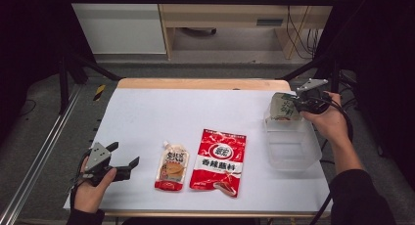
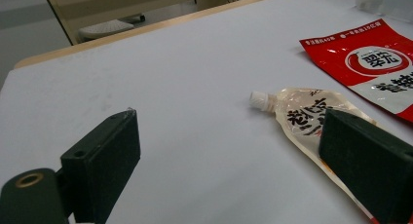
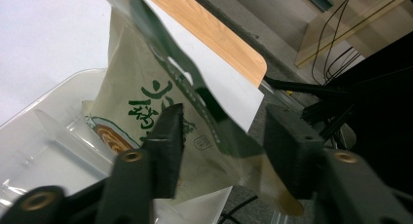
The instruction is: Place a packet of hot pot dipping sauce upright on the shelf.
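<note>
My right gripper (image 1: 299, 103) is shut on a beige pouch with green print (image 1: 283, 107), which it holds tilted over the far end of a clear plastic bin (image 1: 292, 162) at the table's right. In the right gripper view the beige pouch (image 3: 146, 87) fills the gap between the jaws of my right gripper (image 3: 221, 146), its lower part down inside the clear bin (image 3: 44, 136). My left gripper (image 1: 125, 154) stands open at the front left, nothing in it. A small spouted sauce pouch (image 1: 172, 165) lies just to its right; the same spouted pouch (image 2: 302, 112) lies beyond my left gripper (image 2: 229, 131).
A large red sauce packet (image 1: 219, 161) lies flat right of the spouted pouch, and the red packet (image 2: 375, 63) also lies at the far right of the left gripper view. The white table cover (image 1: 195, 112) ends at a wooden edge (image 1: 203, 83) at the back.
</note>
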A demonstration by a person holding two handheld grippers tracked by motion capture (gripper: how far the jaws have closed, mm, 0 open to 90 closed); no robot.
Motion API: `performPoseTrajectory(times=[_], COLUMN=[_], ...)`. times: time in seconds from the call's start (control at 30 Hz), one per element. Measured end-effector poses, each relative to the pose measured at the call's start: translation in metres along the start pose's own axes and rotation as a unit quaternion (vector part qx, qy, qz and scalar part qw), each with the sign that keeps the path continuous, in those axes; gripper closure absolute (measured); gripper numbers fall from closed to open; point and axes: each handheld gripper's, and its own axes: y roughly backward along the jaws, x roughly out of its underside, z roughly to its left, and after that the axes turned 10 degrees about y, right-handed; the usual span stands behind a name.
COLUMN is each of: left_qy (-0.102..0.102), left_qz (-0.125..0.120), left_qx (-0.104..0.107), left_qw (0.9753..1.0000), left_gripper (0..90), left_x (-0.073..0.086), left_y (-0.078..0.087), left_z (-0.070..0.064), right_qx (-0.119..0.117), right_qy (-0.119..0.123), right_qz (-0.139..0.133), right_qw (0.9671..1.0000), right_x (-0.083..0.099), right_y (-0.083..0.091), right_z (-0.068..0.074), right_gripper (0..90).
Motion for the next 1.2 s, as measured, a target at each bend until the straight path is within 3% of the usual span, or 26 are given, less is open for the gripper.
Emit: performPoseTrajectory(times=[0.27,0.5,0.6,0.8,0.83,0.87,0.9,1.0,1.07,1.1,1.2], left_qy=[-0.003,-0.003,-0.006,-0.014,-0.017,-0.018,-0.019,-0.021,-0.024,-0.023,-0.026], left_qz=[0.003,0.003,0.006,0.011,0.013,0.014,0.017,0.019,0.023,0.025,0.032], left_qx=[0.001,-0.001,0.0,0.003,0.002,0.003,0.005,0.008,0.009,0.011,0.015], left_qw=[1.0,1.0,1.0,0.9998,0.9998,0.9997,0.9997,0.9996,0.9994,0.9993,0.999], left_gripper=[8.0,7.9,8.0,7.7,7.4,7.4,6.9,6.7,6.6,6.6,6.4], left_x=[0.0,0.0,0.0,0.001,0.001,0.001,0.001,0.001,0.001,0.001,0.003], left_y=[-0.001,-0.001,-0.002,-0.003,-0.003,-0.003,-0.004,-0.004,-0.005,-0.005,-0.005], left_z=[-0.001,0.0,-0.001,-0.003,-0.004,-0.004,-0.005,-0.006,-0.007,-0.007,-0.01], right_qx=[0.002,0.016,0.012,0.015,0.016,0.016,0.02,0.017,0.011,0.011,-0.015], right_qy=[-0.012,-0.019,-0.023,-0.012,0.003,0.003,0.011,0.018,0.037,0.037,0.052], right_qz=[0.003,-0.034,-0.044,-0.068,-0.063,-0.063,-0.074,-0.087,-0.103,-0.103,-0.128], right_qw=[0.9999,0.9991,0.9987,0.9975,0.9979,0.9979,0.997,0.9959,0.994,0.994,0.9903], right_x=[0.004,-0.001,-0.002,-0.005,-0.008,-0.008,-0.012,-0.016,-0.024,-0.024,-0.035], right_y=[0.002,0.017,0.024,0.054,0.068,0.068,0.083,0.096,0.113,0.113,0.126], right_z=[0.002,0.001,0.002,0.007,0.013,0.013,0.019,0.027,0.047,0.047,0.072], right_gripper=[22.6,15.4,14.1,11.7,9.7,9.7,9.5,9.1,9.8,9.8,11.6])
